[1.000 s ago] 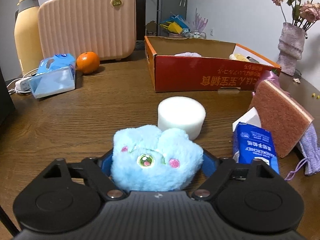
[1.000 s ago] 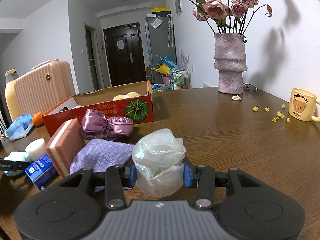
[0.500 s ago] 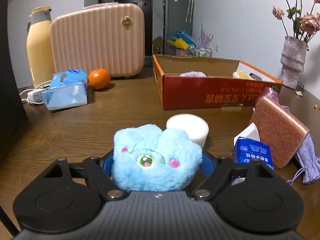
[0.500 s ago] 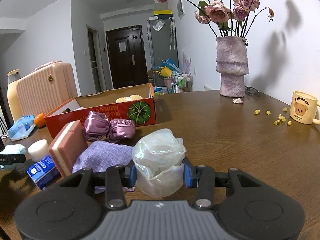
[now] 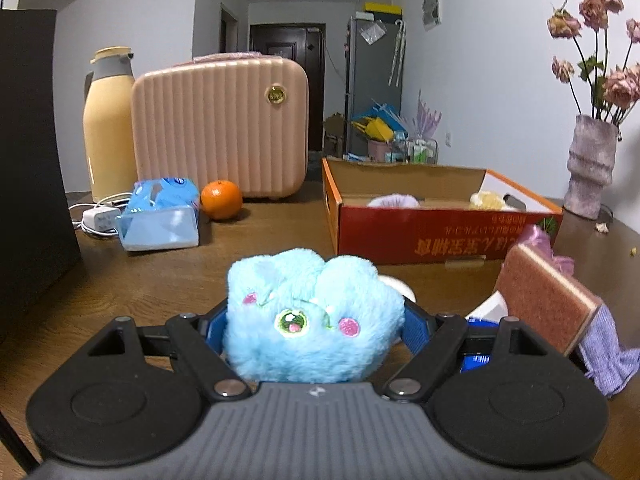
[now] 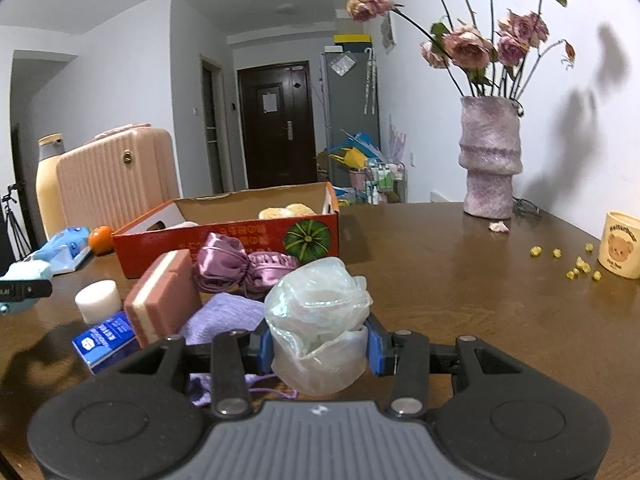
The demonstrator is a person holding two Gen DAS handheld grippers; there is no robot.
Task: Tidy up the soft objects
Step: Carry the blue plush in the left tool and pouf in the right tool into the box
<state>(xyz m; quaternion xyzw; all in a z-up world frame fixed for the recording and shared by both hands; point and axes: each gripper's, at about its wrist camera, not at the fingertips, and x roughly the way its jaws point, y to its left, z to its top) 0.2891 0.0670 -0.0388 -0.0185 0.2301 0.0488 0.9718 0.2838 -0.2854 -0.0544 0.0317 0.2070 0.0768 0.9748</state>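
Blue plush toy [image 5: 312, 316] clamped in left gripper [image 5: 314, 322], carried above the counter [image 5: 160, 272], short of the cardboard box [image 5: 420, 236] at one o'clock. Translucent pouf [image 6: 320, 320] pinched in right gripper [image 6: 320, 344], box at eleven o'clock in that view. Judged midway: a few soft pieces lay inside already; sponge [image 6: 164, 292], purple scrunchie [image 6: 240, 264], lilac cloth [image 6: 224, 316], white foam cylinder [image 6: 98, 300] remained outside. Box walls low, open top. Clear counter at three o'clock from the right gripper.

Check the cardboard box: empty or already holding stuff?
Not empty. The cardboard box is open-topped, and a yellowish soft item shows above its rim; the left wrist view adds a pale purple one. Its floor is hidden.
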